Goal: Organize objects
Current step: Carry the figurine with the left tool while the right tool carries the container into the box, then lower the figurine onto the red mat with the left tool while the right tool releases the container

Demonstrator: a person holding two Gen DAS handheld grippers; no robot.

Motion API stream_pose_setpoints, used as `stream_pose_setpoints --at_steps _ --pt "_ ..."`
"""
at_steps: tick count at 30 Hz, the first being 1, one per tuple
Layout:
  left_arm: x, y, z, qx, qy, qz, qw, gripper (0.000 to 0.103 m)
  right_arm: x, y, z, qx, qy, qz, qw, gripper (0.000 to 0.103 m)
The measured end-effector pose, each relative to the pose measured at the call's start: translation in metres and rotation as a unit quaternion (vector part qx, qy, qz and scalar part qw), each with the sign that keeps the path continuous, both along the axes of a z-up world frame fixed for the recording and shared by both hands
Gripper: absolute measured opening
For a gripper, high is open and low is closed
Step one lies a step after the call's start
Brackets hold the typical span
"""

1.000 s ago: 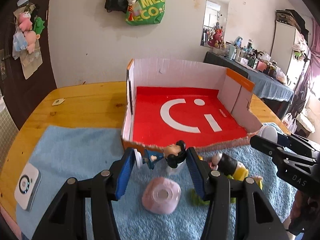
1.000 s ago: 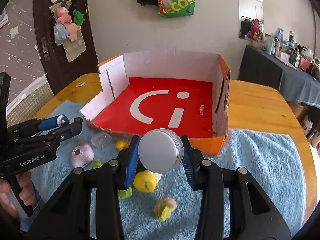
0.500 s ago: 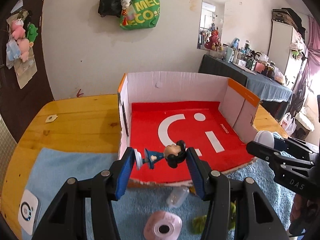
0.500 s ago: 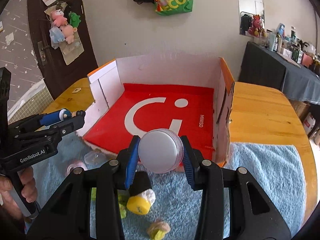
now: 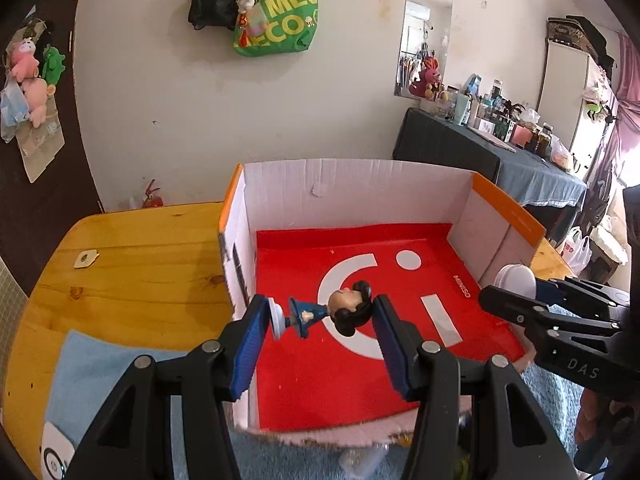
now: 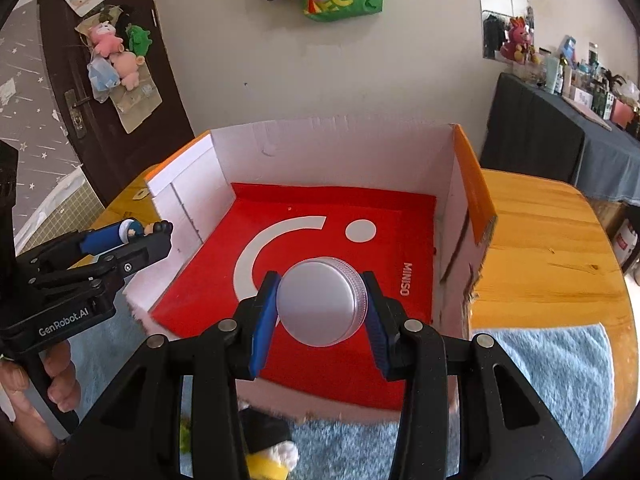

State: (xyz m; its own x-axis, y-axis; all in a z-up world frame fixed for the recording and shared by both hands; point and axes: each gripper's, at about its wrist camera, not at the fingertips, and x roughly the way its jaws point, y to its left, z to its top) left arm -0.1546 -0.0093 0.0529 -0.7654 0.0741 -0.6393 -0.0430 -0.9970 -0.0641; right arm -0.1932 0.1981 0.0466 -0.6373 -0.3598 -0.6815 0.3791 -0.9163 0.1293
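While the left wrist view is looking down over the open cardboard box with the red floor (image 5: pixel 360 384), the left hand-held gripper (image 5: pixel 320 320) is clamping a small dark-haired figurine in blue on a white base (image 5: pixel 320 314) sideways above that floor. The step looks like carrying toys into the box; next it should be lowering and letting go. "MINISO" is showing on the red floor, "DAS" on the other tool.

In the right wrist view, the right hand-held gripper (image 6: pixel 320 312) is gripping a round silver-grey lidded tin (image 6: pixel 320 304) over the same box, above the wooden desk (image 6: pixel 552 264) and blue towel (image 6: pixel 540 380). "GenRobot.AI" is reading on the left tool, "MINISO" again below.
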Motion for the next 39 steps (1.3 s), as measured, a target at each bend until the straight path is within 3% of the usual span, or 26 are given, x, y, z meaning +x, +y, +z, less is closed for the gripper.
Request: stream_pose_setpoints --at_steps 9,22,39 --pt "-0.035 0.002 -0.016 0.004 -0.043 -0.01 0.999 0.055 -0.034 -0.003 -0.013 -0.002 -0.047 0.004 0.999 0.038" --pt "-0.068 0.005 -0.048 0.006 -0.114 -0.027 0.9931 0.055 -0.056 -0.007 -0.038 0.042 -0.107 0.003 0.993 0.038" --pt "-0.075 0.005 -0.062 -0.015 -0.135 -0.024 0.9905 0.055 -0.055 -0.004 -0.045 0.078 -0.125 0.003 0.989 0.039"
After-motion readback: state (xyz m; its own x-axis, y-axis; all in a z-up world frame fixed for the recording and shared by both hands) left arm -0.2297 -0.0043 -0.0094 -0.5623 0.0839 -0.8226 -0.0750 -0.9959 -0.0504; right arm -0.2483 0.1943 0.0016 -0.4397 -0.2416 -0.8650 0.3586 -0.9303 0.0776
